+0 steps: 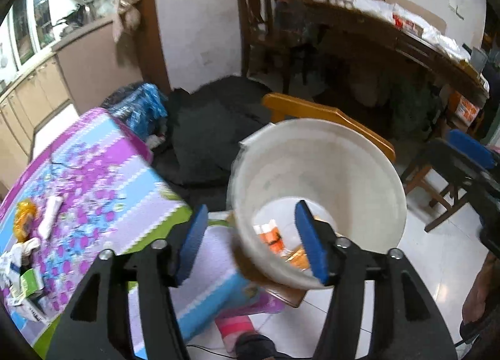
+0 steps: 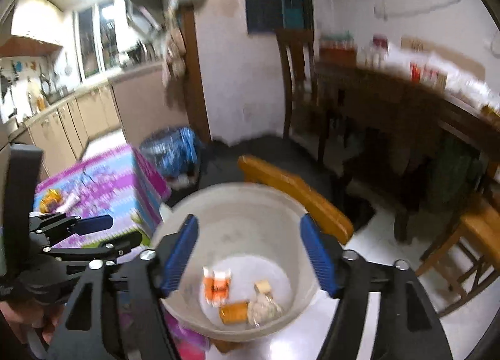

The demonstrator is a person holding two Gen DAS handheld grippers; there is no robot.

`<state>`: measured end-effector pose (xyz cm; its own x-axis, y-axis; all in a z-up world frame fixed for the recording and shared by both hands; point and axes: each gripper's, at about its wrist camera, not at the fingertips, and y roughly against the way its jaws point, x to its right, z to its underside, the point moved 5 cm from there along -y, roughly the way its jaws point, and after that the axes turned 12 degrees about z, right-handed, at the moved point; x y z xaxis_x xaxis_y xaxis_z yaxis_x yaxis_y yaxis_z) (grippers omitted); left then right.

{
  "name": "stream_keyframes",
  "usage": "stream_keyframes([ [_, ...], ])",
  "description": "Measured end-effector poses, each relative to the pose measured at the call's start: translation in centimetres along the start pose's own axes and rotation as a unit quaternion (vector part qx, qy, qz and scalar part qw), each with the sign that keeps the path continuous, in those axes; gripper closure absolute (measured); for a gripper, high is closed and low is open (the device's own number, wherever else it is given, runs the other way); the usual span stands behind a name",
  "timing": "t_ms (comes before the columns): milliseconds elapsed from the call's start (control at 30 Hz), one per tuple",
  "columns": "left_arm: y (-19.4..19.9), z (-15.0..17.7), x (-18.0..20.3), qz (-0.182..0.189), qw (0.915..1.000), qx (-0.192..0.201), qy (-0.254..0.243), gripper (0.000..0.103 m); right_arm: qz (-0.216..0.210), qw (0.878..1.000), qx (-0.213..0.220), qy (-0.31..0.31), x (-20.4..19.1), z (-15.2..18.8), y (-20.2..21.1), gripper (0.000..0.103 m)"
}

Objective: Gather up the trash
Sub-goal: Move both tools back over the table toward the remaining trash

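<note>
We hold the left tongs point(image 1: 256, 241) wide open with nothing between the blue pads, and in the left wrist view they sit at the lower middle of the frame, in front of the white bucket point(image 1: 359, 166) that fills the centre right. The right tongs point(image 2: 250, 253) are just as wide open and empty, hanging over the mouth of the same bucket point(image 2: 237, 203) in the lower middle of the right wrist view; the left tongs point(image 2: 87, 235) show there at the lower left edge. Inside the bucket we see trash already lying on the bottom: an orange and white packet point(image 2: 217, 286), an orange roll point(image 2: 234, 312) and a crumpled pale wrapper point(image 2: 264, 308). More trash lies on the table point(image 1: 103, 172) with the purple and blue cloth at the left of the left wrist view: a yellow wrapper point(image 1: 24, 219), a white tube point(image 1: 50, 213) and crumpled paper with a green carton point(image 1: 22, 278) near the lower left edge. A wooden chair point(image 1: 312, 113) stands just behind the bucket.
</note>
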<state>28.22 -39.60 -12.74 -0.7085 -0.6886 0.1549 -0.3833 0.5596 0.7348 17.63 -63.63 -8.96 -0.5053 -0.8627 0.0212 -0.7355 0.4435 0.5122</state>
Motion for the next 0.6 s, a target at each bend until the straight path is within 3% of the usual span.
stream_keyframes([
  [167, 5.4, 2.0, -4.2, -0.020, 0.9986, 0.048, 0.006, 0.028, -0.061, 0.996, 0.064, -0.014, -4.0, 0.9, 5.3, 0.020],
  [367, 11.7, 6.4, -12.4, -0.053, 0.9946, 0.079, 0.042, 0.023, -0.152, 0.986, 0.061, 0.018, -11.4, 3.0, 7.8, 0.018],
  [467, 15.0, 9.4, -18.5, -0.085, 0.9904, 0.081, 0.073, 0.023, -0.185, 0.981, 0.043, 0.044, -15.3, 4.3, 8.1, 0.018],
  [600, 21.0, 13.0, -30.2, -0.132, 0.9692, 0.106, 0.179, 0.023, -0.214, 0.975, 0.014, 0.064, -19.6, 5.9, 7.9, 0.018],
])
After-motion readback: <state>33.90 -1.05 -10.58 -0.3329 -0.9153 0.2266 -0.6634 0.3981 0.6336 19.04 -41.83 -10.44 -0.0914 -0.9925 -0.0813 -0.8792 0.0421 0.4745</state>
